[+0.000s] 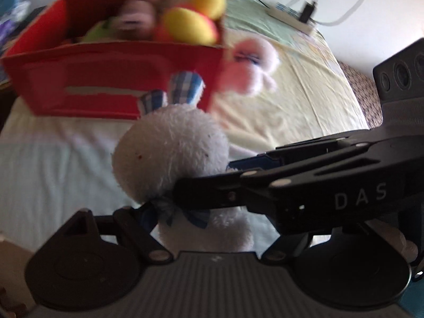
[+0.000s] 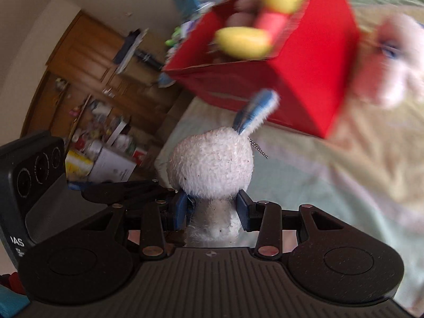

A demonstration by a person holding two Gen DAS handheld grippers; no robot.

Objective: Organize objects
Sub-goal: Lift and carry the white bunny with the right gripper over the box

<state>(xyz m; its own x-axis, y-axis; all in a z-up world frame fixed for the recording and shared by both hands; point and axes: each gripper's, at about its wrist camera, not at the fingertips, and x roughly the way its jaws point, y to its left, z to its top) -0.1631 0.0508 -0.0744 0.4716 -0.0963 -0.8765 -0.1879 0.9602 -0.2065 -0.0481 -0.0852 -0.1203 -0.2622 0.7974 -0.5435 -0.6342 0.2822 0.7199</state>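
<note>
A white plush bunny (image 1: 172,153) (image 2: 212,164) with blue checked ears and a blue bow is held up over the bed. My right gripper (image 2: 213,209) is shut on its neck, blue pads (image 2: 182,209) pressing both sides; it crosses in from the right in the left wrist view (image 1: 206,176). My left gripper (image 1: 209,220) stands wide around the bunny's body, its left finger by the bow and its right finger hidden under the other gripper. Behind stands a red box (image 1: 106,79) (image 2: 304,87) holding several plush toys, a yellow and red one (image 1: 193,13) on top.
A pink and white plush (image 1: 251,63) (image 2: 392,58) lies against the box's right corner. The pale sheet (image 1: 291,106) covers the bed. A power strip with cables (image 1: 291,18) lies at the far side. A cluttered wooden cabinet (image 2: 87,66) stands left of the bed.
</note>
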